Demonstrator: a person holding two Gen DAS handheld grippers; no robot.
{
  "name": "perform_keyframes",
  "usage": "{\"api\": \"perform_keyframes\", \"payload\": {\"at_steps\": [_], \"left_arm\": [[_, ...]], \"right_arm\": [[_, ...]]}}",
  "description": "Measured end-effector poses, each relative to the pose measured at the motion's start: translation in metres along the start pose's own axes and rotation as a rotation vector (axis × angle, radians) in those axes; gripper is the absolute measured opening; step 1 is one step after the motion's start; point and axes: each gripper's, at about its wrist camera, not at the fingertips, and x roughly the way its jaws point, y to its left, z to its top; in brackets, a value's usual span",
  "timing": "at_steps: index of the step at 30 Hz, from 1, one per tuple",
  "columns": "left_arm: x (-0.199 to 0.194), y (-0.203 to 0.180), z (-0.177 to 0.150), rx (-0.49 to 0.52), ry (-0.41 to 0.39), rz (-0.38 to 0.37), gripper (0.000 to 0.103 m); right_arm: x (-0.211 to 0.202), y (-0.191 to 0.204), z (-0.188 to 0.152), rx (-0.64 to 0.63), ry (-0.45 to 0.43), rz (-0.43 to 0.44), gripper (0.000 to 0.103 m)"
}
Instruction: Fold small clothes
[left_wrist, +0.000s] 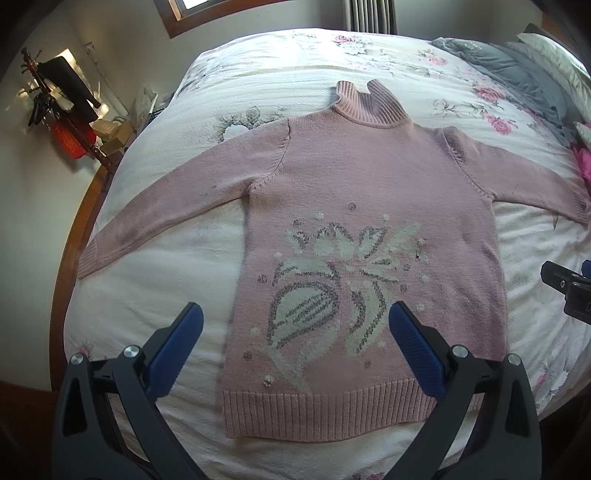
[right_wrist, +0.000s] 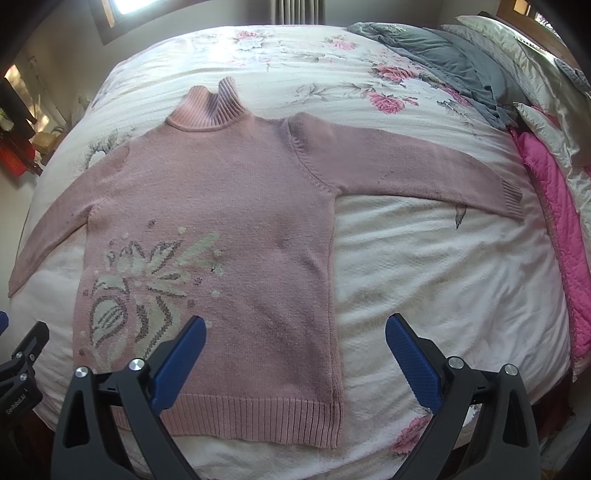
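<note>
The pink knitted turtleneck sweater (left_wrist: 369, 206) is spread flat, sleeves out, ahead of both wide-open, empty jaws of the left gripper (left_wrist: 295, 332) and right gripper (right_wrist: 295, 339). The quilted floral bedcover (right_wrist: 424, 258) could be pinched along with the ribbed hem; the knit probably stretches and skews if lifted unevenly.

Pink turtleneck sweater (left_wrist: 369, 177) with a cream-and-grey knitted flower motif; white bedspread (right_wrist: 443, 266) printed with pink roses; grey, perhaps quilted, blanket (right_wrist: 443, 55).
</note>
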Motion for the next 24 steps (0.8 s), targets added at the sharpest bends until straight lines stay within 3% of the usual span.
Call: {"api": "perform_keyframes", "payload": {"at_steps": [24], "left_arm": [[0.0033,-0.0015,0.0015,0.002,0.005,0.004,0.099]], "right_arm": [[0.0055,-0.0052,0.0034,0.01,0.002,0.01,0.098]]}}
